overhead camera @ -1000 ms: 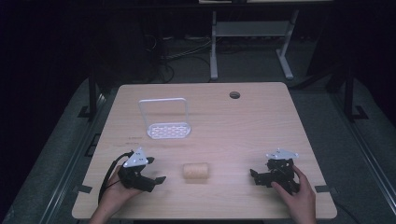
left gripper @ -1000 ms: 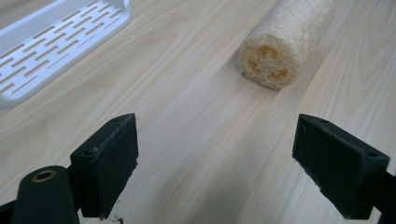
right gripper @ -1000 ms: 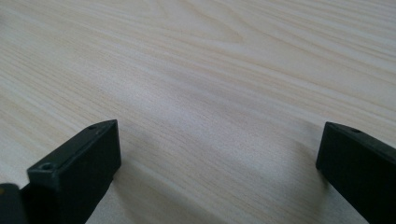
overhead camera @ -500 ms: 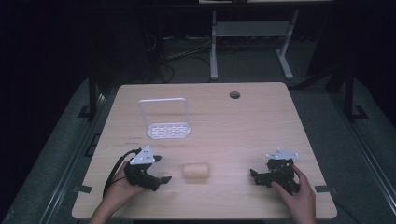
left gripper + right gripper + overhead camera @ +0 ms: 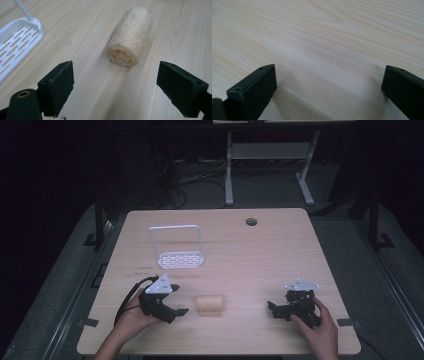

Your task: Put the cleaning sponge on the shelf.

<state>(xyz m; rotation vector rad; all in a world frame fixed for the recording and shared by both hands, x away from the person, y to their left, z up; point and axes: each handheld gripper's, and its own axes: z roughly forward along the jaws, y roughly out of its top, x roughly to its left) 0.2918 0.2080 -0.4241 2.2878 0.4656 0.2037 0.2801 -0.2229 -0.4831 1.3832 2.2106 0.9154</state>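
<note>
Loofah piece point(image 5: 209, 303): short pale-tan cylinder, rough fibrous skin, lying on its side on wood table point(image 5: 260, 255), near front edge, approx. mid-width. Cut end point(image 5: 120, 54) faces left gripper's camera, w/ porous yellowish core. Untouched, nothing gripping it.

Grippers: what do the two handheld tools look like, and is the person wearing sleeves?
Both are black two-jaw tools. The left gripper and right gripper each carry a grey three-cornered plate on top. A black cable loops from the left one. Jaw pads are flat, rectangular blocks. Forearms are bare, no sleeves.
</note>
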